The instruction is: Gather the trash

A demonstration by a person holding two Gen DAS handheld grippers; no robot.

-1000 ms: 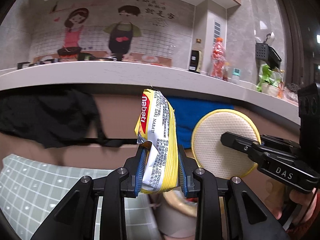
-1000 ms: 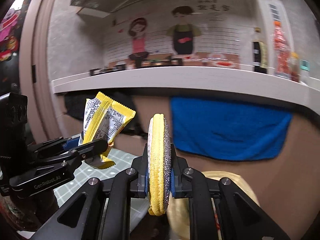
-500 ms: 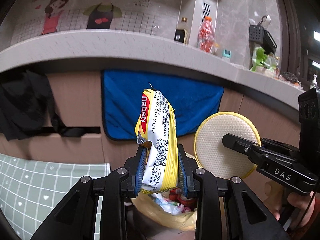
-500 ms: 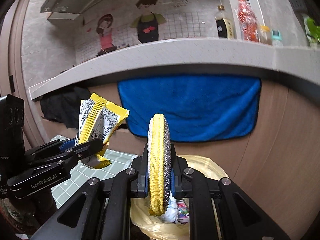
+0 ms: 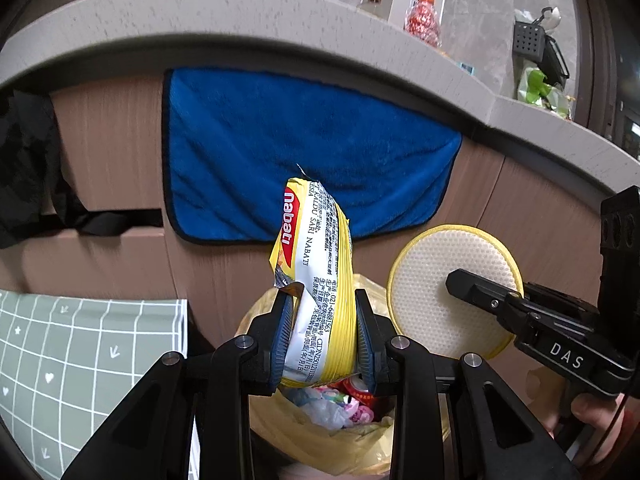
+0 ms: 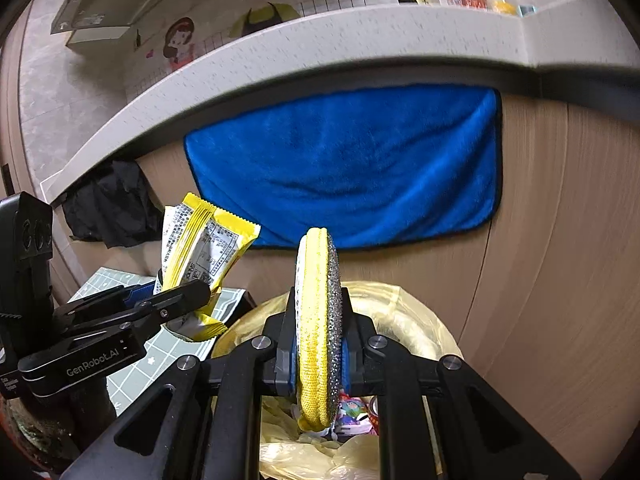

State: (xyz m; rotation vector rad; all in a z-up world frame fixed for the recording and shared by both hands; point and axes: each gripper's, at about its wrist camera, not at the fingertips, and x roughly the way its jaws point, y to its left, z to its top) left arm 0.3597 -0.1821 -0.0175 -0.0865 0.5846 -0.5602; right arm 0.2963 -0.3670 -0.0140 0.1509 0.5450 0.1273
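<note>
My left gripper [image 5: 322, 336] is shut on a yellow and white Nabati snack wrapper [image 5: 316, 280], held upright above a bin lined with a yellow bag [image 5: 320, 440] that holds several wrappers. The wrapper also shows in the right wrist view [image 6: 204, 256], held by the left gripper [image 6: 176, 296]. My right gripper [image 6: 318, 344] is shut on a round yellow sponge pad [image 6: 316, 320] with a silver scouring face, held on edge over the same bin [image 6: 420, 320]. In the left wrist view the pad [image 5: 448, 288] shows its pale face beside the wrapper.
A blue towel [image 5: 304, 152] hangs on the brown cabinet front under a grey counter [image 5: 240, 12]. A green checked tablecloth [image 5: 80, 360] lies at the left beside the bin. Black cloth [image 5: 24, 168] hangs at far left. Bottles [image 5: 422, 20] stand on the counter.
Both grippers have tilted down and moved toward the bin; the yellow-bagged bin has come into view beneath them. Both still hold their items.
</note>
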